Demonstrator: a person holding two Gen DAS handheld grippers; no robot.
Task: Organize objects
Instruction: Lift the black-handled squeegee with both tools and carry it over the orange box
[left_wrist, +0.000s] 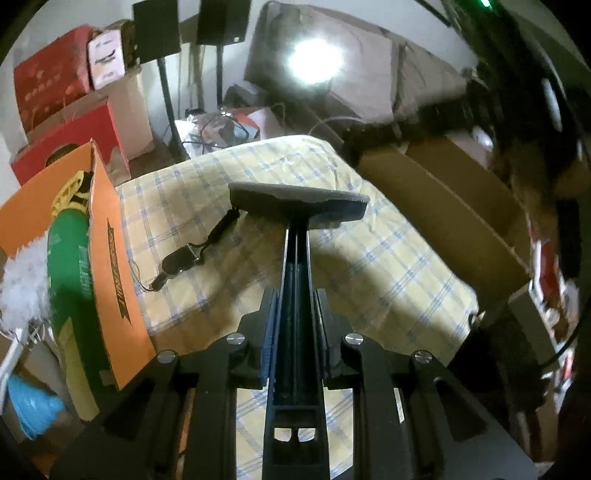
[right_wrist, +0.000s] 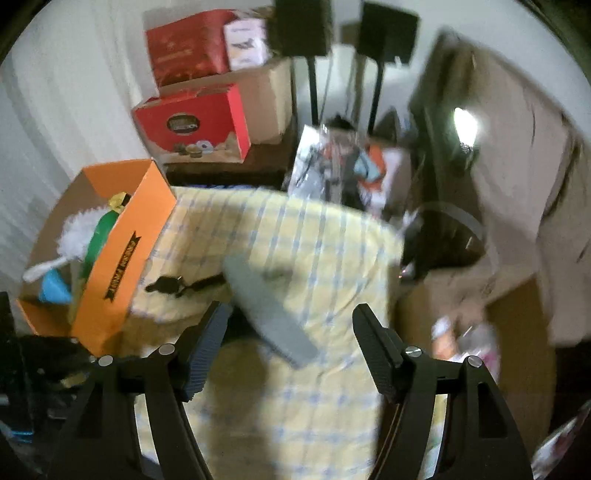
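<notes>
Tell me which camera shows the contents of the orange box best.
Right wrist. It looks down into the open orange box, showing the white duster, green bottle and blue item. The left wrist view sees the box from the side, its wall hiding part of the contents.

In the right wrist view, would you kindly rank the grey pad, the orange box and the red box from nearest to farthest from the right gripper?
1. Grey pad, just ahead, centre-left.
2. Orange box, left on the table.
3. Red box, beyond the table, upper left.
</notes>
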